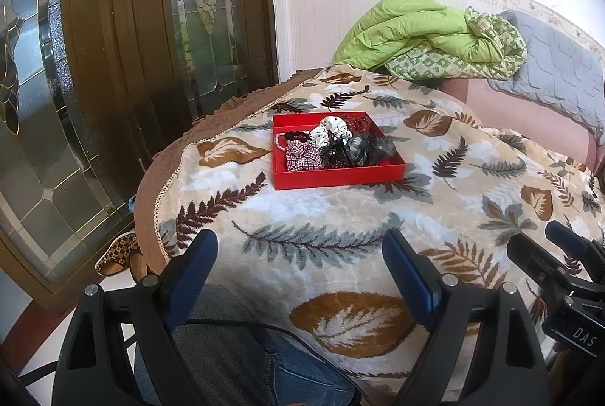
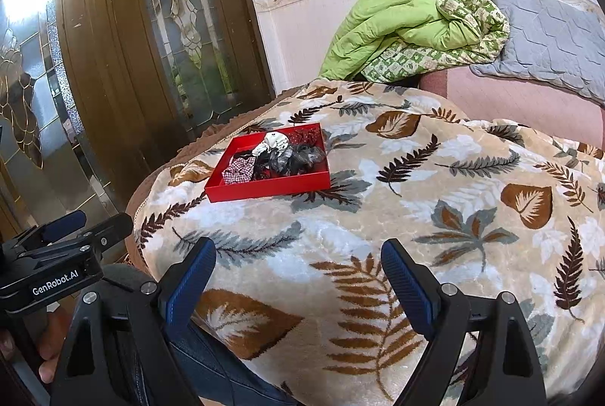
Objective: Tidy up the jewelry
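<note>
We see a red tray lying on a bed covered with a leaf-pattern blanket, on the far left part of it, close to the edge beside the glass door. Inside the tray lie several hair ties in a loose heap: a white one, a checked one, dark ones and a red one at the far side, and a small beaded bracelet at the left wall. Everything we can find of the jewelry is gathered in this tray, and no piece lies loose on the blanket. This fits both a sorting that is finished and a heap that waits to be sorted; we cannot decide which.

Our left gripper is held over the near edge of the bed, well apart from the tray, its jaws spread wide and with nothing between them. Our right gripper hovers in the same manner just beside it, also wide and empty. We judge that both are kept back to leave a free view of the tray.
</note>
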Available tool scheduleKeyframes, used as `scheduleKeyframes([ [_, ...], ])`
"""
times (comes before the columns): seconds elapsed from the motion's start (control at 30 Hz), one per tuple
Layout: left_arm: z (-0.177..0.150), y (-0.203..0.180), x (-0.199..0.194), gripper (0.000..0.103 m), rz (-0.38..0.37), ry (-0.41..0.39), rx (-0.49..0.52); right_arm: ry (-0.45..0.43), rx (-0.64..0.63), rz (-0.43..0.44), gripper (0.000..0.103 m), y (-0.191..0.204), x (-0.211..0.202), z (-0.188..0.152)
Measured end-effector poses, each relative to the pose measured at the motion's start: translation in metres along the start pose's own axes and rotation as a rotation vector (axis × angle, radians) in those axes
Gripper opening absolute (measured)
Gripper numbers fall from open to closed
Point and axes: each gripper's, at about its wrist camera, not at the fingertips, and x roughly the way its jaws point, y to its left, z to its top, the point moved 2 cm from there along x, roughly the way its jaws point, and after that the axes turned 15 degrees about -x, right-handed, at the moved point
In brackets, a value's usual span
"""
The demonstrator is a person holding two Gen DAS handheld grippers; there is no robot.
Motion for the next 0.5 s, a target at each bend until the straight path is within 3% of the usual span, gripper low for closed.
scheduleKeyframes([
  [0.5, 0.0034, 0.0094, 0.0022, 0.088, 0.009, -0.005, -0.007, 0.003, -0.006, 0.009, 0.092, -0.0012, 0.0007, -0.0017],
])
